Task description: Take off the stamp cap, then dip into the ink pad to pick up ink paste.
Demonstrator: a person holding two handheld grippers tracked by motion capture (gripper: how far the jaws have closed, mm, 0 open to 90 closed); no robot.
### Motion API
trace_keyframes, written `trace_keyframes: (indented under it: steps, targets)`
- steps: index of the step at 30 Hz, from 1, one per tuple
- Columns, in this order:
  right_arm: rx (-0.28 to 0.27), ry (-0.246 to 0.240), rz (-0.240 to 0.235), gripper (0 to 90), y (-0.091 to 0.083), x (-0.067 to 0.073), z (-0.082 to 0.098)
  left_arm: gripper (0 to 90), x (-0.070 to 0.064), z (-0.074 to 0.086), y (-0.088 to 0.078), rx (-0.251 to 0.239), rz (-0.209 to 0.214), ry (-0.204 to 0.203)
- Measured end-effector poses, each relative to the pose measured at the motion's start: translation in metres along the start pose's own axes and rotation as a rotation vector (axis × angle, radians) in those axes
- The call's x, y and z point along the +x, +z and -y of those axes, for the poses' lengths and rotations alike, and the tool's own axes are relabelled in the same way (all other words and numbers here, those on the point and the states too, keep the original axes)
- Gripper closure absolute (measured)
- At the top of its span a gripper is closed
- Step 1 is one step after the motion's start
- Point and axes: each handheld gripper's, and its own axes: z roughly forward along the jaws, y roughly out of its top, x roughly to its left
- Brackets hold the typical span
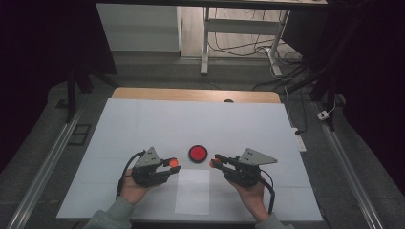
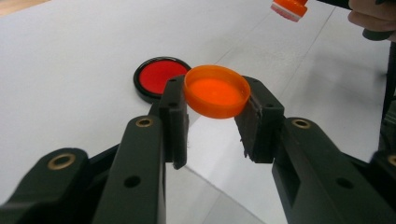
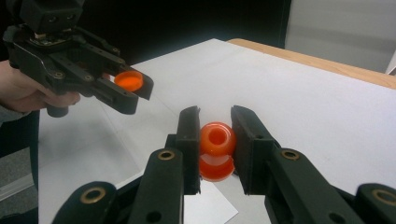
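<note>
Left gripper (image 2: 212, 116) clamped on an orange cap (image 2: 216, 91), held above the table (image 1: 143, 124). Right gripper (image 3: 215, 135) closed on a small orange stamp (image 3: 216, 149), its tip facing the cap, slightly apart. Between both, farther back on the table: a round red ink pad (image 1: 197, 153) in a black case.

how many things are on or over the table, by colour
orange: 2, the cap in the left claw and the stamp in the right claw
red and black: 1, the ink pad
white: 1, the paper sheet
total: 4
</note>
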Motion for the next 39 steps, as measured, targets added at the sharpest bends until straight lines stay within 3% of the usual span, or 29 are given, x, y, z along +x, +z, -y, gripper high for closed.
trace_keyframes:
  steps: [18, 24, 39]
  targets:
    - [0.018, -0.004, 0.013, 72.5, 0.0, -0.003, 0.003, 65.0, 0.019, 0.038, -0.045, -0.021, -0.084, -0.11]
    - [0.02, -0.004, 0.015, 72.5, 0.0, -0.004, 0.004, 64.9, 0.021, 0.047, -0.056, -0.028, -0.102, -0.13]
    - [0.023, -0.003, 0.022, 72.5, 0.002, -0.005, 0.004, 64.9, 0.023, 0.052, -0.055, -0.011, -0.11, -0.134]
